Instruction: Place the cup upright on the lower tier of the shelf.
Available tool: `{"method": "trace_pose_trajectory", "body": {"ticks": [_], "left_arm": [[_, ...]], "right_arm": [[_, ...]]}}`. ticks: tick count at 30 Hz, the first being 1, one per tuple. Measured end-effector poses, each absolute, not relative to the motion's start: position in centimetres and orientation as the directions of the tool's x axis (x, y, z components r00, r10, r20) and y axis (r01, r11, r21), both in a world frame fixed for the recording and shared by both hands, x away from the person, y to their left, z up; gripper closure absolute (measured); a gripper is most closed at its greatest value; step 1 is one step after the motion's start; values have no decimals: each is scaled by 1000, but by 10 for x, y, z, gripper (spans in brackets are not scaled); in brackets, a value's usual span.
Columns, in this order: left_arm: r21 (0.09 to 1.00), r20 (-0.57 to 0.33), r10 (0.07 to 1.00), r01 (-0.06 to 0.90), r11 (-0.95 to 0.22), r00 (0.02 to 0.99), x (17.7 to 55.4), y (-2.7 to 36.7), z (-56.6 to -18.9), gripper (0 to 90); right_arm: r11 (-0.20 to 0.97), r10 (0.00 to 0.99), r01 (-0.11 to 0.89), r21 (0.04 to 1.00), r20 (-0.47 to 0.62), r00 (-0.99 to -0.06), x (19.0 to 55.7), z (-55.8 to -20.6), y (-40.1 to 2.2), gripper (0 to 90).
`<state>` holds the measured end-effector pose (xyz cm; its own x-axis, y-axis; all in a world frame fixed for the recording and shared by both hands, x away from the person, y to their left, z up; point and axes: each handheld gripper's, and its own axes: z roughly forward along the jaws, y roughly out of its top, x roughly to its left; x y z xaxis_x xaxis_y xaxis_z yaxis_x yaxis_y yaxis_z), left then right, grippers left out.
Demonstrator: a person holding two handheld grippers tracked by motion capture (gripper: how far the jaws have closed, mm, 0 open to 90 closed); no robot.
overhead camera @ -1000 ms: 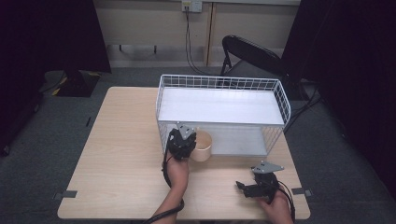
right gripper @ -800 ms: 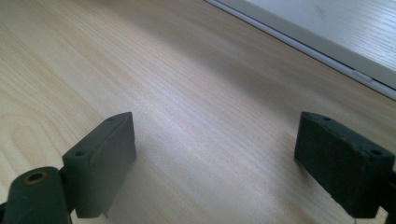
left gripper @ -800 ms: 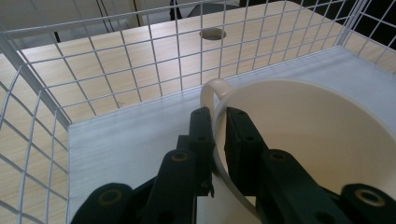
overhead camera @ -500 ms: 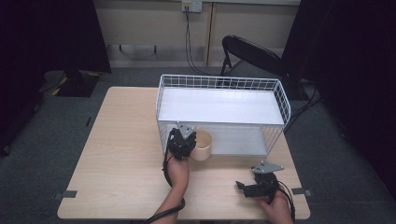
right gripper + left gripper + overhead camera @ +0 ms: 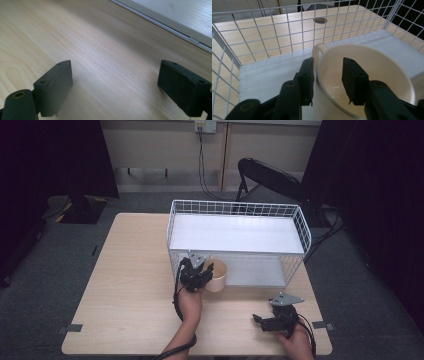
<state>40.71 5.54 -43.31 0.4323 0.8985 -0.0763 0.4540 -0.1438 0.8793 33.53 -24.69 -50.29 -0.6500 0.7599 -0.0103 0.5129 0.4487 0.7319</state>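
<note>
While the person's forearms come in from the near edge, the scene reads as follows.

Bench: a light wooden bench (image 5: 125, 285) carries a white wire basket (image 5: 300, 227) on its far right half.

Basket: its near side is open at the bottom, and a white floor panel shows inside it in the left gripper view.

Mug: a cream mug (image 5: 218, 276) stands at the basket's near left opening, its handle (image 5: 318, 51) turned to the left in the left gripper view.

Left gripper: the left gripper (image 5: 327, 75) is clamped on the mug's rim, one jaw outside the wall beside the handle, the other inside the cup.

Right gripper: the right gripper (image 5: 258, 320) rests low over bare wood at the near right of the bench, well apart from the mug, jaws spread wide with nothing between them.

Floor: a black folding chair (image 5: 267, 177) stands beyond the basket.
</note>
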Motion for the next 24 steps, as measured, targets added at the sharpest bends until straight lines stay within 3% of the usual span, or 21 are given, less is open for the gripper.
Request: {"method": "trace_pose_trajectory", "body": {"ticks": [13, 24], "left_arm": [[879, -102, 863, 452, -154, 495, 394, 64, -418, 373], [887, -82, 831, 421, -192, 551, 376, 61, -416, 321]], "right_arm": [[449, 760, 513, 732, -10, -650, 335, -503, -247, 120], [449, 760, 513, 732, -10, -650, 335, -503, -247, 120]]}}
